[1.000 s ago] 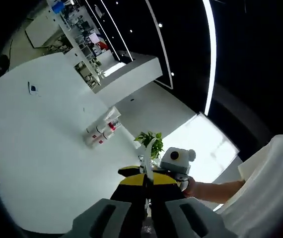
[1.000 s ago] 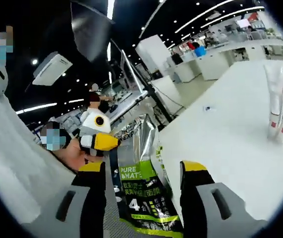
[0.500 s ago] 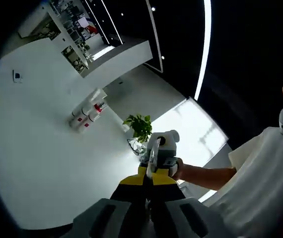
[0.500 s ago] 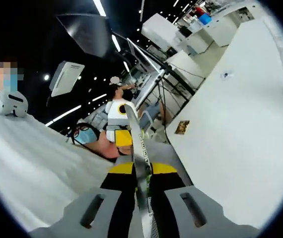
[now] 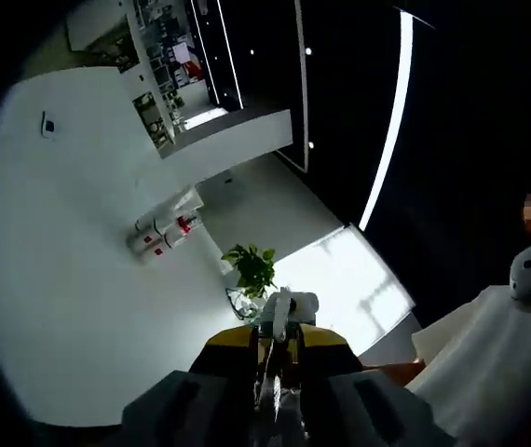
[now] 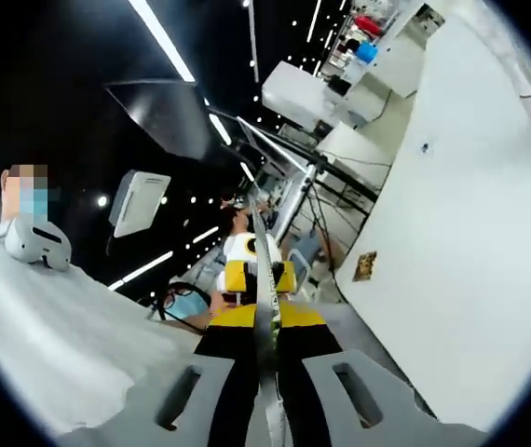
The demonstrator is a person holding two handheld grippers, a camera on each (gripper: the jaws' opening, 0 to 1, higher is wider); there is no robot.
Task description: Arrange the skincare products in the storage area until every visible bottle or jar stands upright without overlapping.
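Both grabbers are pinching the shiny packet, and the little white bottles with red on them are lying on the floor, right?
Not the floor. In the left gripper view the white bottles are on the white table. Whether they lie flat or stand is hard to tell. Both grippers, left and right, are shut on the shiny packet.

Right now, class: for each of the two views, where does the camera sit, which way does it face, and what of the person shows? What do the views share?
Left gripper view: rides the left gripper, looking along its jaws, closed on a thin pouch, across the white table toward white bottles and a plant; a white sleeve at right.
Right gripper view: rides the right gripper, jaws closed on the pouch edge-on; white table at right, white clothing at left.
Shared: pouch, table, each other's gripper.
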